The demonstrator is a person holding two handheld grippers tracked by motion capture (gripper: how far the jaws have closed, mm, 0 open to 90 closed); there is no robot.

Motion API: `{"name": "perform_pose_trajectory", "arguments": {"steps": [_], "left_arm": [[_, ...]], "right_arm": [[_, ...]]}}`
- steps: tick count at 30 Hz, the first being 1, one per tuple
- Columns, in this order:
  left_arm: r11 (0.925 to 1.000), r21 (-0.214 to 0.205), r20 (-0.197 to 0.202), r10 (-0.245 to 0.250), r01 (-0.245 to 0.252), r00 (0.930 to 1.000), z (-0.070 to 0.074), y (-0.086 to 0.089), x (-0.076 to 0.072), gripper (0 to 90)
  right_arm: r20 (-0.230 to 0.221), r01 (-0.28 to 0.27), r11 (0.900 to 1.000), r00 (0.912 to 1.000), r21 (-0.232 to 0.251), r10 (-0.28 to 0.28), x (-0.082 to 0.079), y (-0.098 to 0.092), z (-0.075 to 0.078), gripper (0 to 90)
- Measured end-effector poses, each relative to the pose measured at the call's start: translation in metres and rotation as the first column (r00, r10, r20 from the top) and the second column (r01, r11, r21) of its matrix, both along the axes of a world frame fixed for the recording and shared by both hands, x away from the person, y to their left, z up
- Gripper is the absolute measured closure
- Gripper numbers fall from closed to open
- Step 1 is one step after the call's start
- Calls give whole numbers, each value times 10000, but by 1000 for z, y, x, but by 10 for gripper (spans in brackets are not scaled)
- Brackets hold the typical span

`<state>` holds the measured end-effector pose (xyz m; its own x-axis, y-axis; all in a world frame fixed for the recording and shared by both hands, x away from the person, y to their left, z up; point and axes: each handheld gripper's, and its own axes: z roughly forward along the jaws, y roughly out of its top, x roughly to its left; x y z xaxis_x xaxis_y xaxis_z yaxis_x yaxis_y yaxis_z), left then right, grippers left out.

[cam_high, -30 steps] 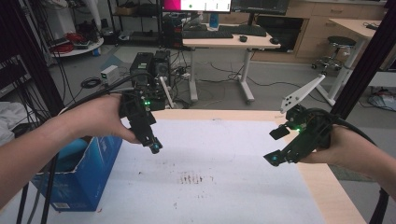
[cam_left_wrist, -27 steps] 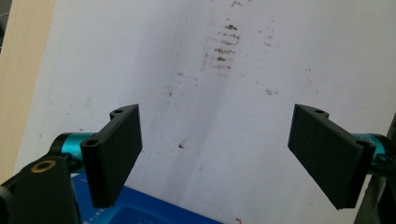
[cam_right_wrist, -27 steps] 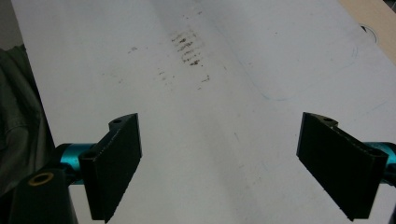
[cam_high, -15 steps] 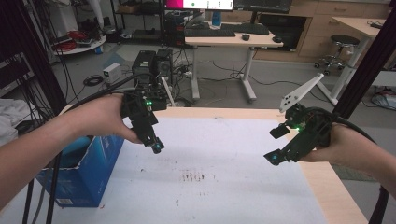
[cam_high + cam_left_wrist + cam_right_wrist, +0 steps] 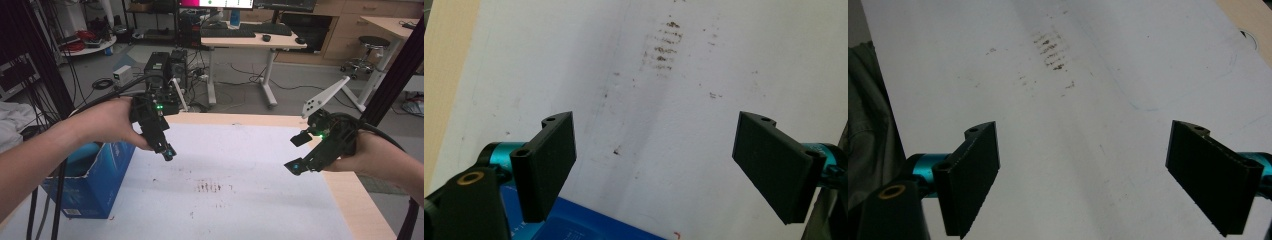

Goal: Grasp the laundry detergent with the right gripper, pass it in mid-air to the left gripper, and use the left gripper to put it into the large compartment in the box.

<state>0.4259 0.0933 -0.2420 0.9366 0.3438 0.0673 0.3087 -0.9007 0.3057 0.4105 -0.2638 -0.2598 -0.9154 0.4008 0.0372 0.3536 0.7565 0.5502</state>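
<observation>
Slightly lower than a second ago, the left gripper (image 5: 167, 151) hangs left of centre over the white table sheet (image 5: 250, 200), beside the blue box (image 5: 95, 185). At right, the right gripper (image 5: 299, 152) has barely moved. Both have jaws spread wide, holding nothing. Brown smudges (image 5: 210, 187) mark the sheet between them.

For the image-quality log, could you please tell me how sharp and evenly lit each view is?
High view: dim, soft throughout, the left gripper and right gripper slightly blurred. Left gripper view: white sheet bright and washed out, smudge marks soft. Right gripper view: similarly bright, with mild blur.
</observation>
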Motion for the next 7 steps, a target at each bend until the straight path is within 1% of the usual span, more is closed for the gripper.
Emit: {"name": "perform_pose_trajectory", "arguments": {"steps": [4,7], "left_arm": [[10000,11,12,-38,38,10000,0,1,0,178],[10000,-17,11,37,-37,10000,0,1,1,178]], "right_arm": [[11,12,10000,10000,39,-12,0,0,0,136],[2,37,10000,10000,46,-37,0,-1,0,136]]}}
